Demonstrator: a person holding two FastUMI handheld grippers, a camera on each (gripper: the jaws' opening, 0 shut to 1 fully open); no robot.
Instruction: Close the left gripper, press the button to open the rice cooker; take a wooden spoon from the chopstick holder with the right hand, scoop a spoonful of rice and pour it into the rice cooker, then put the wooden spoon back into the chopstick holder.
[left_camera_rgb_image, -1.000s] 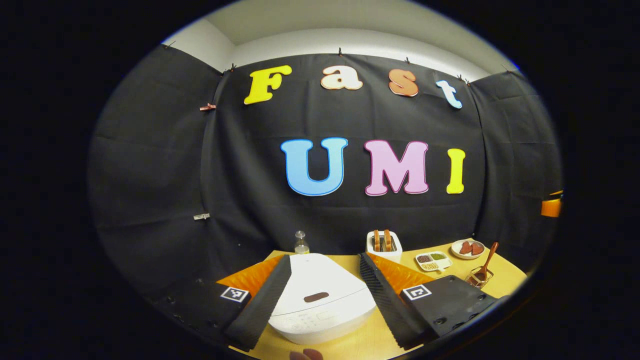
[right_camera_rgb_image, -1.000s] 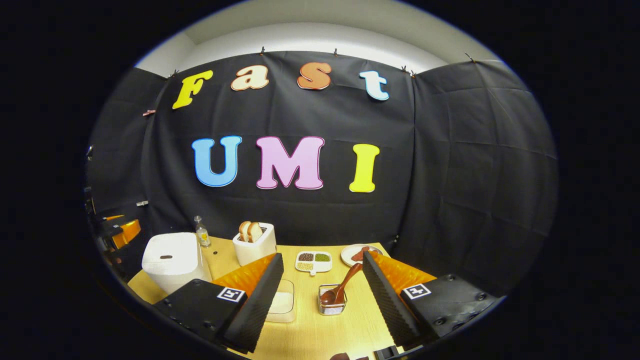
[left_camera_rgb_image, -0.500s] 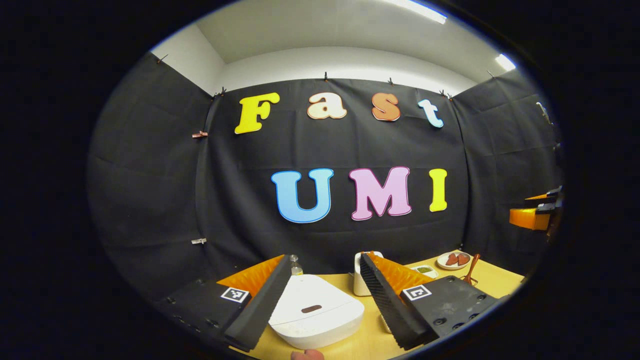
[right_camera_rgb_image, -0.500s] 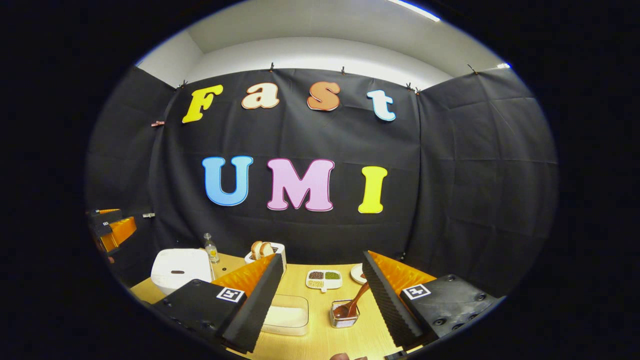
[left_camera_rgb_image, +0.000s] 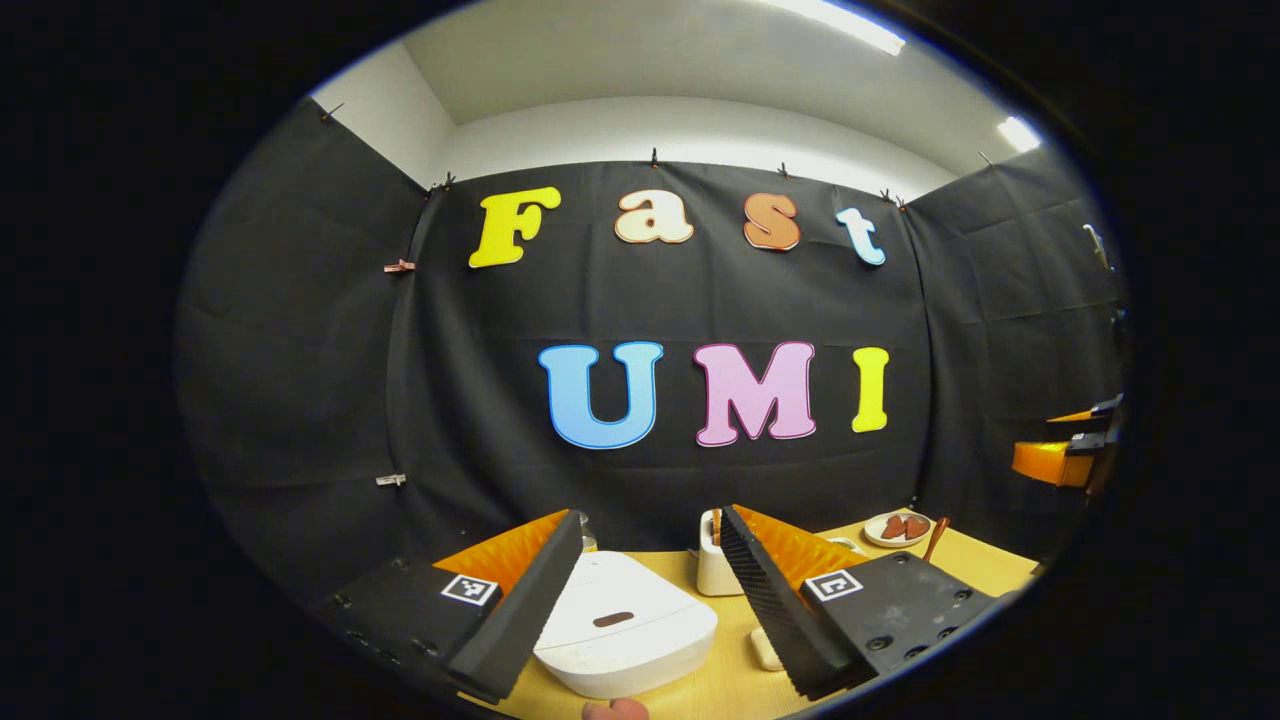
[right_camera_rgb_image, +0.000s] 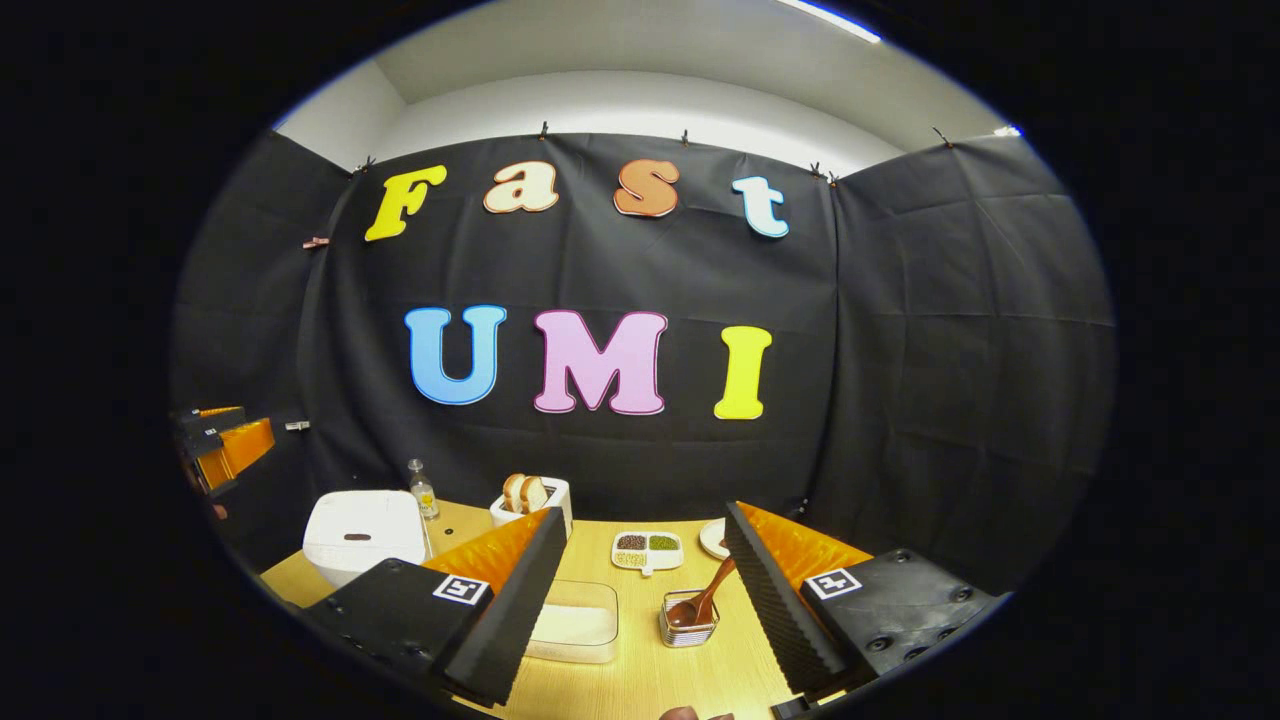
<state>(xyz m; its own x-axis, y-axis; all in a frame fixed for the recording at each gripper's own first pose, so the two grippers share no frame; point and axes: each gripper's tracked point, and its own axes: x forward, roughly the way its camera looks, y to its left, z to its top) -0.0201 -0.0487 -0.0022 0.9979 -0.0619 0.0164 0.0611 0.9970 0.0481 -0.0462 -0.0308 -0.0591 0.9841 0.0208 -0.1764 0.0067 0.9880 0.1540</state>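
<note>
broadly, the wooden table (right_camera_rgb_image: 640, 670) carries everything. the white rice cooker (left_camera_rgb_image: 625, 640) sits lid down, its dark button (left_camera_rgb_image: 612, 619) on top, right between the spread fingers of the left gripper (left_camera_rgb_image: 640, 615) — released, touching nothing. in the right gripper view the cooker stands at the table's far left, well apart from the right gripper (right_camera_rgb_image: 640, 610), whose fingers are also wide apart and hold nothing. between them lies a clear container of rice (right_camera_rgb_image: 575, 625), and just beside it the wire chopstick holder (right_camera_rgb_image: 688, 630) — the wooden spoon (right_camera_rgb_image: 705, 600) leans in it, handle tilted up to the right. behind sit a toaster (right_camera_rgb_image: 530, 500), a small divided dish (right_camera_rgb_image: 645, 548) and a bottle (right_camera_rgb_image: 422, 490).
</note>
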